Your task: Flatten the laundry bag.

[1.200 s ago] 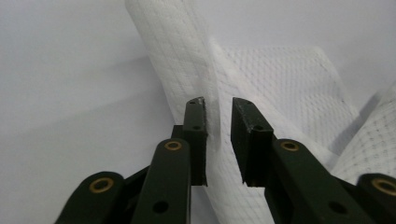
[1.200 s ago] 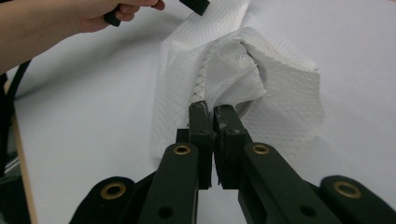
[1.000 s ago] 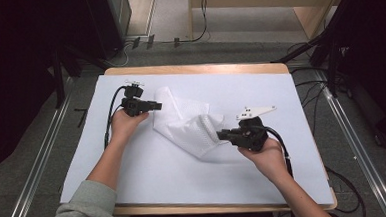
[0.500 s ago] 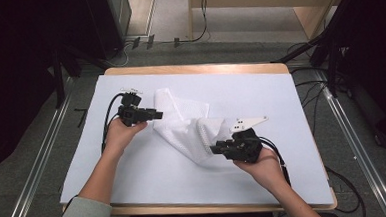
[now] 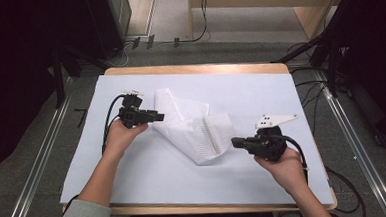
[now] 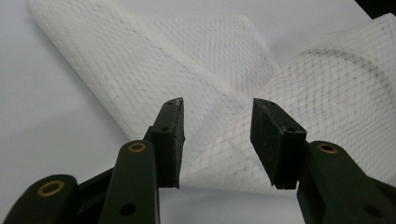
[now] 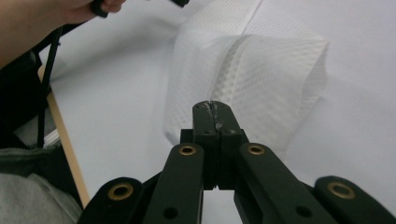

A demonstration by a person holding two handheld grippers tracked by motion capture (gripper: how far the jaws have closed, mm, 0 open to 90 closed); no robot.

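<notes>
The white mesh cloth [image 5: 192, 126] lies folded on the desk [image 5: 260, 90] between my two grippers. My left gripper [image 6: 217, 135] has its jaws apart, opening, cloth just ahead. My right gripper [image 7: 215, 109] has just pressed its jaws together, empty, cloth just beyond.

The folded white mesh cloth [image 5: 192, 123] lies mid-table [image 5: 280, 84], the lone obstacle between both tongs. Bare white table surface lies open behind it, in front of it and toward the right edge.
</notes>
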